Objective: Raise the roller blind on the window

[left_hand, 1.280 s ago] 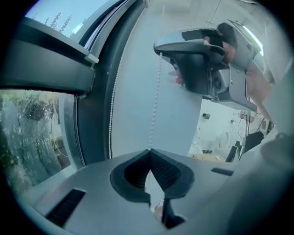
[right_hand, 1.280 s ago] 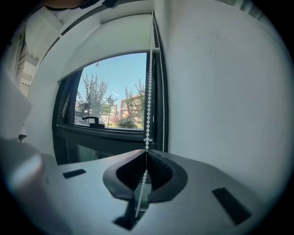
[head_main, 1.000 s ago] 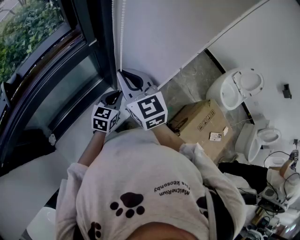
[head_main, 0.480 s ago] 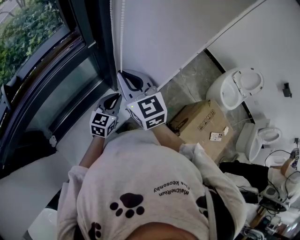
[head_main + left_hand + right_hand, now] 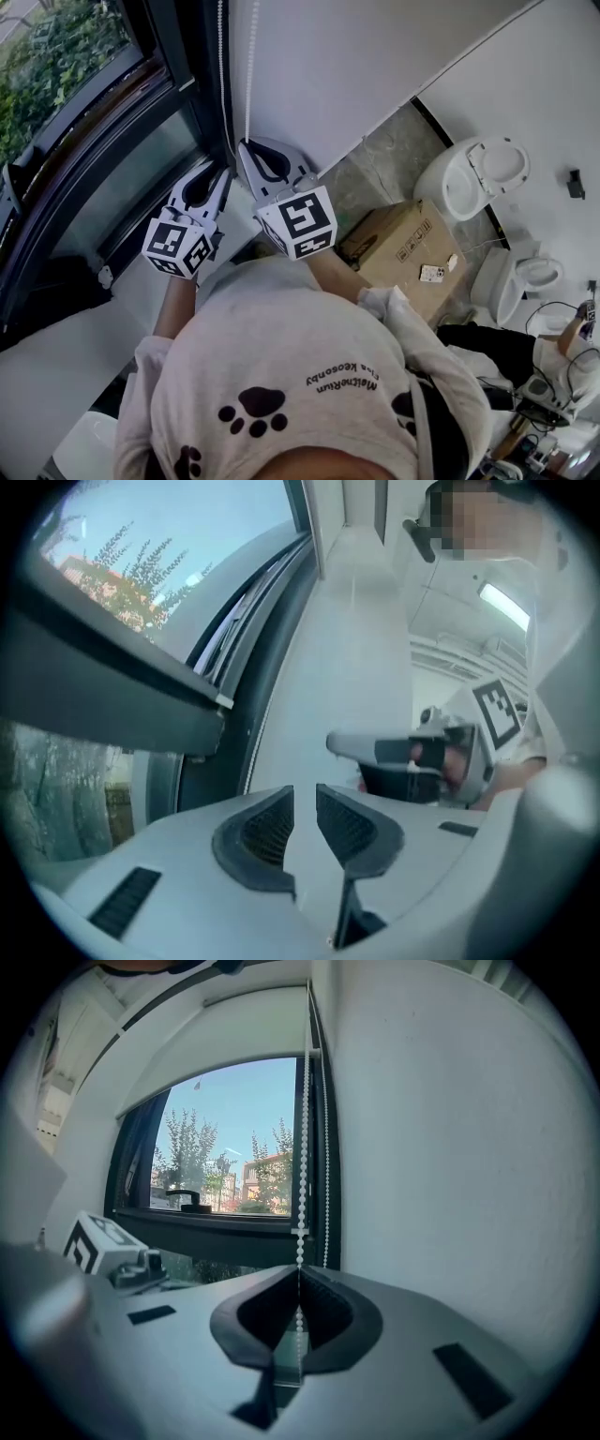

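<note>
Window (image 5: 234,1147) glass shows bare over most of its height. The blind (image 5: 216,1054) seems to cover only the upper part, so I judge the raise well along but not finished if it must go fully up. The bead chain (image 5: 302,1147) hangs in two strands at the window's right edge, against the frame. My right tool (image 5: 298,1283) is clamped on the nearer strand and points up the wall, the chain running straight up from its tips. My left tool (image 5: 305,794) sits just beside it, nearer the glass, also aimed upward. Its jaws are opening with nothing between them, likely ready for a fresh hold on the chain.
</note>
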Motion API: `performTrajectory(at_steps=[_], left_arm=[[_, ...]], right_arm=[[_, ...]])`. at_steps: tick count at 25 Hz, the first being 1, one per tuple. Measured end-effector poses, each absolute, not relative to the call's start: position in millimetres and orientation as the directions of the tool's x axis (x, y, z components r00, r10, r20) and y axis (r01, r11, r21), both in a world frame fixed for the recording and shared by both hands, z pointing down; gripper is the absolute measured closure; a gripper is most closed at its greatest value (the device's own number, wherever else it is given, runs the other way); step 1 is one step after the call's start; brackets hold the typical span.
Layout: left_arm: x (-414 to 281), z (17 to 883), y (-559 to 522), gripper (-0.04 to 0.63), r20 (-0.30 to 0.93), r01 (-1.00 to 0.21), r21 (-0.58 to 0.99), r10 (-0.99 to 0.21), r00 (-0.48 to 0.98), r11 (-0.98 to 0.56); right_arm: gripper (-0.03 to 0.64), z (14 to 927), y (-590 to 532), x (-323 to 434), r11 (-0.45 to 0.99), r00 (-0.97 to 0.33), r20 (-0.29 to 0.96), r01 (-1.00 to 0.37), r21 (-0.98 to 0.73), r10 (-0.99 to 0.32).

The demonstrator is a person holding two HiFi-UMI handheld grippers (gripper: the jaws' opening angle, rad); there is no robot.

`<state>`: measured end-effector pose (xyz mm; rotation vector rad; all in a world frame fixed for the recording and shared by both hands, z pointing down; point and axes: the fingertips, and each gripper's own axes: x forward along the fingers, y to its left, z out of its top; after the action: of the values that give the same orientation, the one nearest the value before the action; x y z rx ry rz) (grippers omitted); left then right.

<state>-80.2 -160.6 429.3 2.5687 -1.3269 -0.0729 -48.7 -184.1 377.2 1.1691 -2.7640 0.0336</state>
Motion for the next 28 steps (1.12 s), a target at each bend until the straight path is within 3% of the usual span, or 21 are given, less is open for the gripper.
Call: performTrajectory(at_steps=[8, 24, 28], left_arm=[[-76, 333, -161, 0.514, 0.033, -0.777, 0.120, -0.779, 0.626, -0.619], [-40, 225, -182, 0.505, -0.065, -0.718, -0.025, -0.716, 0.695, -0.695], [-36, 211, -183, 0.546, -0.067, -0.715, -0.065, -0.712, 0.699, -0.696]], right_arm=[[0.607, 378, -183, -49, 0.699, -0.689, 0.138, -0.715, 0.033, -0.711], [0.607, 374, -177, -53, 0.709, -0.700, 0.129, -0.704, 0.040, -0.703], [0.607, 374, -178, -52, 0.708, -0.699, 0.130, -0.705, 0.041, -0.703]])
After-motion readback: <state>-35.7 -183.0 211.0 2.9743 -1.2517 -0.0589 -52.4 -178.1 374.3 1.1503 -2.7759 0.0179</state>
